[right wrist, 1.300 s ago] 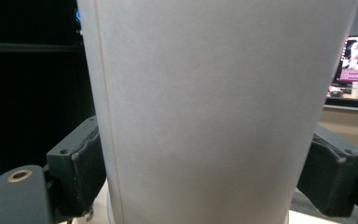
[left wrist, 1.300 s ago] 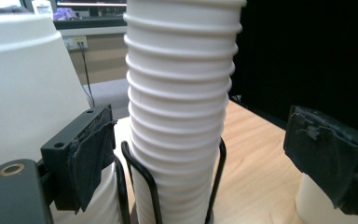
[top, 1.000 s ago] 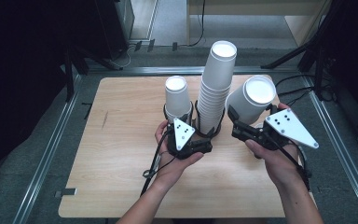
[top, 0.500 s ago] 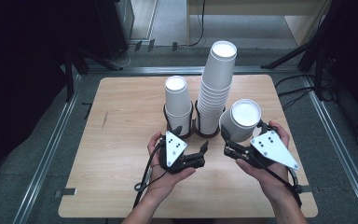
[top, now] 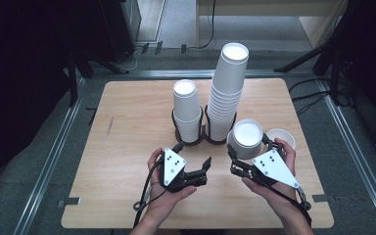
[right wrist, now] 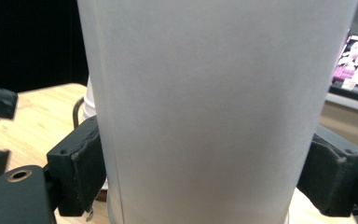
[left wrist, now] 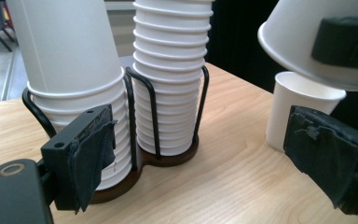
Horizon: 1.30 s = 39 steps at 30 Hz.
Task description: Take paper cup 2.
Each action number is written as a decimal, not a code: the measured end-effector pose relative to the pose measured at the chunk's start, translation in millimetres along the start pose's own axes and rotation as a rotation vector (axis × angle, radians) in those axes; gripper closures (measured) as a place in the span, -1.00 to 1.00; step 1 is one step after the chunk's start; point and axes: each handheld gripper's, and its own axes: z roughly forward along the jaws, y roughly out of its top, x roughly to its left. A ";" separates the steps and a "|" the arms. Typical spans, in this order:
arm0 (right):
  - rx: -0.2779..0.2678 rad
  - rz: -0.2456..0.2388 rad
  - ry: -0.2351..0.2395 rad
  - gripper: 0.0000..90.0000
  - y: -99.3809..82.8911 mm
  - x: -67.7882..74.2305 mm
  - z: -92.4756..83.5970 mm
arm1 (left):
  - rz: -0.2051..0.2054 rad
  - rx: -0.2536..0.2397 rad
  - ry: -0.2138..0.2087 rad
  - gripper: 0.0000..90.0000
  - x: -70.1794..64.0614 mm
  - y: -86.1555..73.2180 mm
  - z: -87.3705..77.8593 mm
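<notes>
Two stacks of white paper cups stand in a black wire holder (top: 203, 138) with a brown base: a short stack (top: 186, 110) and a tall stack (top: 227, 93). My right gripper (top: 249, 151) is shut on one white cup (top: 247, 136), held tilted just right of the tall stack. That cup's wall (right wrist: 214, 112) sits between the jaws of my right gripper (right wrist: 205, 172). A single cup (top: 280, 138) stands on the table behind it. My left gripper (top: 193, 155) is open and empty in front of the holder. From the left gripper (left wrist: 209, 163) I see both stacks (left wrist: 168, 84), the held cup (left wrist: 317, 37) and the single cup (left wrist: 298, 107).
The wooden table (top: 127, 147) has bare room on its left half and along the near edge. Metal rails (top: 54, 156) run along both sides of it, and dark stands and cables lie on the floor beyond.
My right gripper has carried the cup down and toward the near edge, away from the tall stack's top. My left gripper has drawn back from the holder. A single cup now shows at the right.
</notes>
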 end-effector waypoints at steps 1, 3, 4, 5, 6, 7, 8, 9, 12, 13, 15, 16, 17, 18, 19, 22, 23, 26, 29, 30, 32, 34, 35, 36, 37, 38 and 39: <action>0.002 -0.016 -0.003 -0.69 -2.9 1.1 -0.3 | 0.007 0.006 -0.007 -0.80 0.3 -0.8 -0.3; 0.012 -0.036 -0.005 -0.69 -7.6 2.3 0.1 | 0.009 0.011 -0.016 -0.80 1.8 -2.2 -0.2; 0.013 -0.050 -0.010 -0.69 -9.4 2.7 0.6 | 0.001 0.016 -0.023 -0.80 3.3 -2.7 0.1; 0.018 -0.076 -0.024 -0.69 -12.6 4.0 1.6 | -0.004 0.019 -0.028 -0.80 4.3 -2.9 0.4; 0.022 -0.102 -0.034 -0.69 -14.9 5.1 2.5 | -0.009 0.020 -0.034 -0.79 4.7 -3.3 0.7; 0.027 -0.124 -0.038 -0.69 -17.2 6.3 3.6 | -0.011 0.023 -0.040 -0.80 4.5 -3.5 0.8; 0.029 -0.131 -0.038 -0.69 -18.4 7.2 4.0 | -0.010 0.028 -0.053 -0.79 3.9 -3.9 1.2; 0.024 -0.152 -0.041 -0.69 -20.3 8.9 4.9 | -0.008 0.032 -0.059 -0.79 3.3 -4.1 1.4; 0.021 -0.177 -0.040 -0.69 -22.9 12.8 6.3 | -0.002 0.043 -0.086 -0.80 0.6 -4.6 1.9; 0.018 -0.200 -0.045 -0.69 -24.1 14.6 6.8 | -0.003 0.044 -0.096 -0.80 -0.1 -4.6 1.9; 0.016 -0.247 -0.052 -0.69 -26.6 17.8 7.3 | 0.005 0.048 -0.104 -0.80 -2.3 -4.4 1.5; 0.015 -0.260 -0.053 -0.69 -27.4 18.8 7.4 | 0.006 0.047 -0.111 -0.80 -3.1 -3.9 1.2; 0.012 -0.287 -0.057 -0.69 -28.8 20.0 7.5 | 0.008 0.046 -0.116 -0.80 -3.5 -3.4 0.6; 0.011 -0.302 -0.061 -0.68 -30.0 21.1 7.7 | 0.010 0.042 -0.120 -0.80 -3.9 -2.8 0.2; 0.011 -0.319 -0.067 -0.68 -31.0 21.8 7.9 | 0.012 0.041 -0.126 -0.80 -4.0 -1.9 -0.7; 0.010 -0.372 -0.077 -0.68 -34.2 23.7 8.3 | 0.019 0.038 -0.138 -0.80 -4.6 -0.5 -2.1; 0.008 -0.385 -0.078 -0.68 -34.9 24.0 8.4 | 0.022 0.038 -0.139 -0.80 -4.9 -0.4 -2.3; 0.006 -0.427 -0.080 -0.68 -37.9 26.0 8.7 | 0.030 0.039 -0.148 -0.80 -6.0 -0.7 -2.2; 0.008 -0.459 -0.082 -0.68 -41.0 28.6 9.3 | 0.044 0.044 -0.163 -0.80 -8.4 -0.9 -2.4; 0.008 -0.474 -0.081 -0.68 -41.8 29.1 9.3 | 0.046 0.045 -0.168 -0.79 -9.3 -0.7 -2.5; 0.002 -0.510 -0.080 -0.68 -43.5 30.2 9.4 | 0.054 0.045 -0.176 -0.80 -11.1 -0.2 -2.9; 0.001 -0.537 -0.075 -0.68 -44.8 31.3 8.9 | 0.063 0.046 -0.184 -0.79 -12.2 -0.2 -3.0; -0.002 -0.551 -0.074 -0.68 -45.3 31.7 8.7 | 0.065 0.047 -0.188 -0.79 -12.4 -0.3 -3.0; -0.003 -0.557 -0.072 -0.68 -45.7 32.4 8.5 | 0.070 0.050 -0.191 -0.79 -12.9 -0.7 -2.8; -0.009 -0.574 -0.064 -0.68 -46.3 33.3 8.2 | 0.077 0.052 -0.195 -0.79 -13.0 -0.9 -2.8; -0.011 -0.581 -0.058 -0.68 -46.6 34.0 7.8 | 0.084 0.051 -0.197 -0.79 -13.8 -1.3 -2.7; -0.016 -0.590 -0.047 -0.68 -47.3 35.2 7.5 | 0.087 0.052 -0.201 -0.79 -14.5 -1.4 -2.8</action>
